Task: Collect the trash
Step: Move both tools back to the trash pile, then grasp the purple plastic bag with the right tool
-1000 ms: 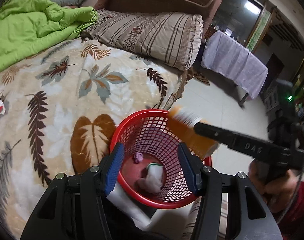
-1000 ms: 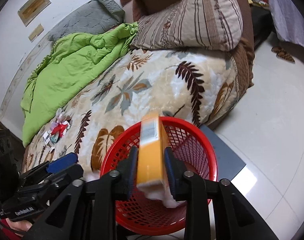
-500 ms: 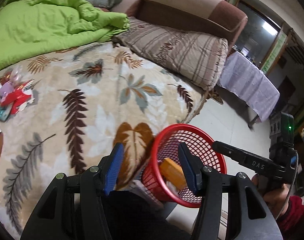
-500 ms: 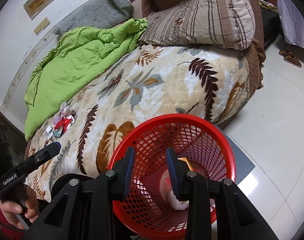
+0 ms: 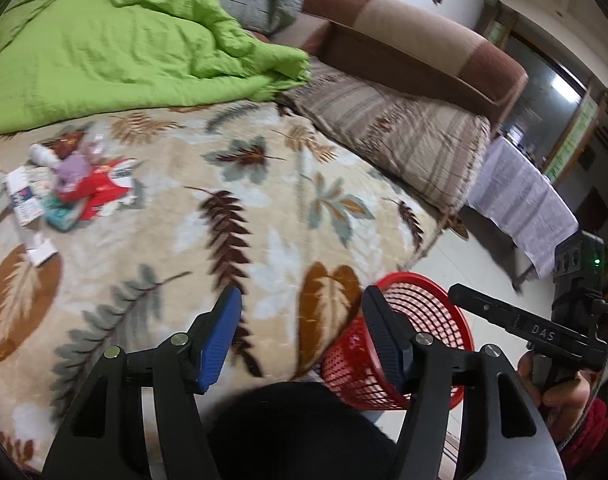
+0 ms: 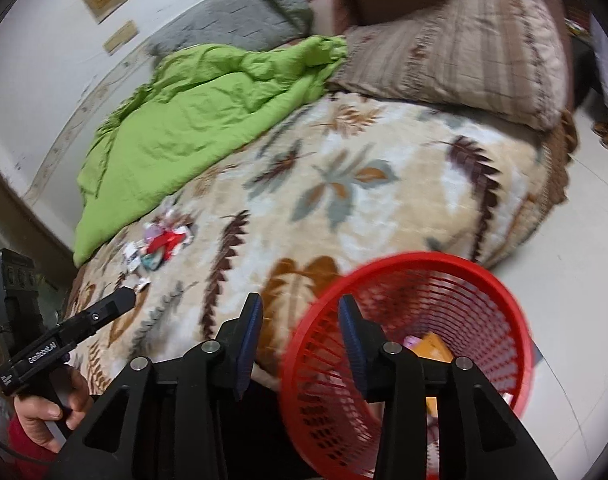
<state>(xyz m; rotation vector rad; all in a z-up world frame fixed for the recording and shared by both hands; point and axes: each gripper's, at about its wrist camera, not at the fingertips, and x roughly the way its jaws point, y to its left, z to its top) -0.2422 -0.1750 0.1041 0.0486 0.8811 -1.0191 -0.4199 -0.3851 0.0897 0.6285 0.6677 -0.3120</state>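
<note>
A red mesh basket stands on the floor beside the bed; it also shows in the left wrist view. An orange box lies inside it. A pile of trash, red wrapper, purple bit and white papers, lies on the leaf-print blanket; it shows in the right wrist view too. My left gripper is open and empty above the blanket's near edge. My right gripper is open and empty over the basket's left rim.
A green quilt, a striped pillow and a brown headboard lie at the far side of the bed. A cloth-covered table stands across the white floor.
The right gripper let the orange box fall into the basket and opened wider. Both grippers have swung left, away from the basket toward the trash pile on the blanket.
</note>
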